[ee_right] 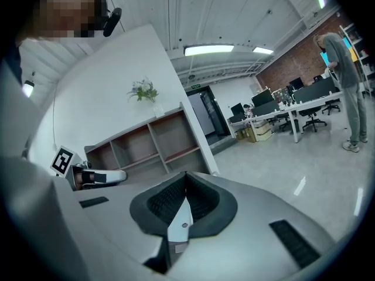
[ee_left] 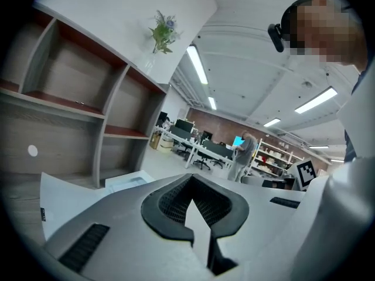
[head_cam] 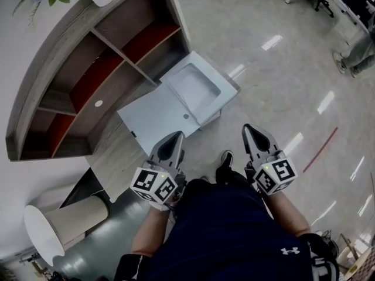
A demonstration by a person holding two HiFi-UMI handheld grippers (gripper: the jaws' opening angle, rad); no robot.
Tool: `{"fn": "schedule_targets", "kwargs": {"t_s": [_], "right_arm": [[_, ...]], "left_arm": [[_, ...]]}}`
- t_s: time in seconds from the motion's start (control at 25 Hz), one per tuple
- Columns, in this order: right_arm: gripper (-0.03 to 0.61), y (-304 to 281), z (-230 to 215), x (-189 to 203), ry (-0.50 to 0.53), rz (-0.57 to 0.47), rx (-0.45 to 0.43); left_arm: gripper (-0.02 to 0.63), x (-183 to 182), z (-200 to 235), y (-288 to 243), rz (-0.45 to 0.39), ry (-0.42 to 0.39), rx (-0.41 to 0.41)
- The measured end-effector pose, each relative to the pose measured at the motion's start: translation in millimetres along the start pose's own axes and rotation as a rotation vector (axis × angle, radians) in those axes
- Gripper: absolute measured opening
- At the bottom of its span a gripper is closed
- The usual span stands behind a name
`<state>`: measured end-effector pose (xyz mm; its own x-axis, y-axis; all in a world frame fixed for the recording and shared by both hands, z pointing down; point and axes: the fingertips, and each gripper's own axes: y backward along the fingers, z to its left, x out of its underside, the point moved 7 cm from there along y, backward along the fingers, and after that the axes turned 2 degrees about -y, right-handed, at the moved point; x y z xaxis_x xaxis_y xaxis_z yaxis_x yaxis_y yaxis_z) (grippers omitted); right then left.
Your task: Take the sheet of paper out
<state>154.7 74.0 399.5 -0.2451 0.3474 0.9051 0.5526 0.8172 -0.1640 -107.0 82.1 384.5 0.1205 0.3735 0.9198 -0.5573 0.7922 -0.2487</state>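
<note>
While person stands short of it, shelf unit [head_cam: 88, 92] flanks white printer [head_cam: 196, 89]. Sheet not distinguishable, likely inside printer. Left gripper [head_cam: 174, 138] and right gripper [head_cam: 251, 131] pressed together, empty, nothing reached yet.

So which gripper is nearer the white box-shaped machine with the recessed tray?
Left. The left gripper has its tip at the near edge of the white box-shaped machine; the right gripper is over the grey floor, off to its right.
</note>
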Motion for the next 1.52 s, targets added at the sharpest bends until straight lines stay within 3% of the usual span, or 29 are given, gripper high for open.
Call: {"fn": "schedule_targets", "kwargs": {"t_s": [0.24,0.4,0.76,0.92,1.12,1.32,1.52], "right_arm": [[0.012,-12.1,-19.2,-8.0,0.005,0.02,-0.012],[0.012,-26.4,-21.3,-9.2,0.005,0.047,-0.011],[0.012,-65.8,-14.2,-6.7,0.016,0.09,0.029],[0.012,-82.7,-9.7,-9.0,0.029,0.105,0.052],[0.012,-104.9,2.3,-8.3,0.051,0.133,0.066],[0.012,-124.3,19.4,-4.2,0.073,0.165,0.061],[0.012,-131.4,22.8,9.6,0.046,0.189,0.045]], "left_arm": [[0.014,-5.4,21.1,-14.8,-0.039,0.031,-0.077],[0.014,1.7,53.9,-19.5,-0.02,0.104,-0.113],[0.014,39.9,134.0,-61.9,0.056,0.376,-0.121],[0.014,54.8,159.5,-84.7,0.106,0.47,-0.095],[0.02,84.6,187.3,-118.9,0.184,0.646,-0.056],[0.122,127.0,209.9,-150.4,0.252,0.847,-0.08],[0.13,163.8,222.2,-170.4,0.315,0.988,-0.113]]}}
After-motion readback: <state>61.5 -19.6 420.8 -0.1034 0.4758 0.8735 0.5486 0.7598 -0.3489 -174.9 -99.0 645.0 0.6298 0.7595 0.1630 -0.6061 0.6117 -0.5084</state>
